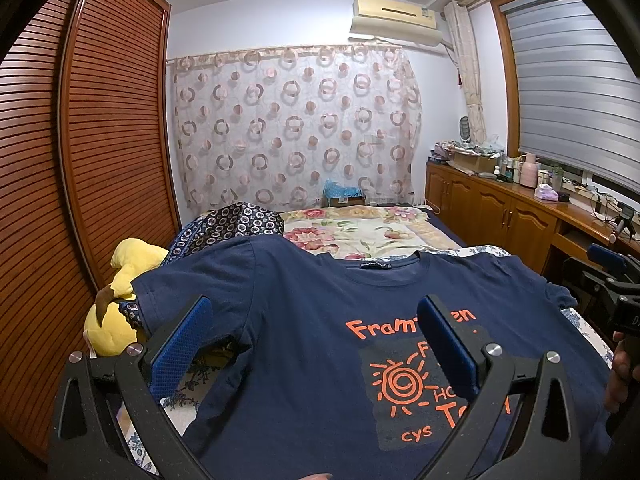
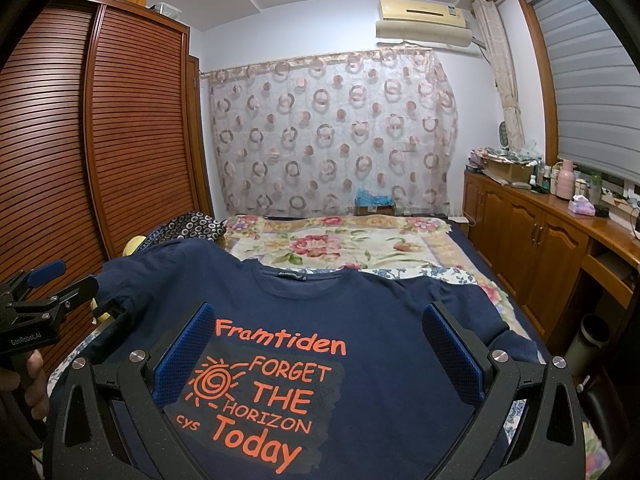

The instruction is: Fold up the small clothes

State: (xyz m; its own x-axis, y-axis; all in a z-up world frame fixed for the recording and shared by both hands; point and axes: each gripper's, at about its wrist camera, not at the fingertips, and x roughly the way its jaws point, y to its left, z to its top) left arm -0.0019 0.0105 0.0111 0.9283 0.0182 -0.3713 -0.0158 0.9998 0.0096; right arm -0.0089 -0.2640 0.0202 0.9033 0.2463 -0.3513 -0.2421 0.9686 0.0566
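A navy T-shirt (image 1: 304, 340) with orange print lies flat, face up, on the bed, collar at the far side; it also shows in the right wrist view (image 2: 360, 320). My left gripper (image 1: 316, 344) is open above the shirt's left half, holding nothing. My right gripper (image 2: 320, 348) is open above the printed chest, holding nothing. The right gripper also shows at the right edge of the left wrist view (image 1: 608, 280), and the left gripper at the left edge of the right wrist view (image 2: 44, 288). Both sleeves are spread out.
A yellow plush toy (image 1: 116, 308) lies by the shirt's left sleeve. A floral blanket (image 1: 360, 232) and a dark patterned pillow (image 1: 236, 224) lie farther up the bed. A slatted wardrobe (image 1: 80, 160) stands left, wooden cabinets (image 2: 540, 248) right.
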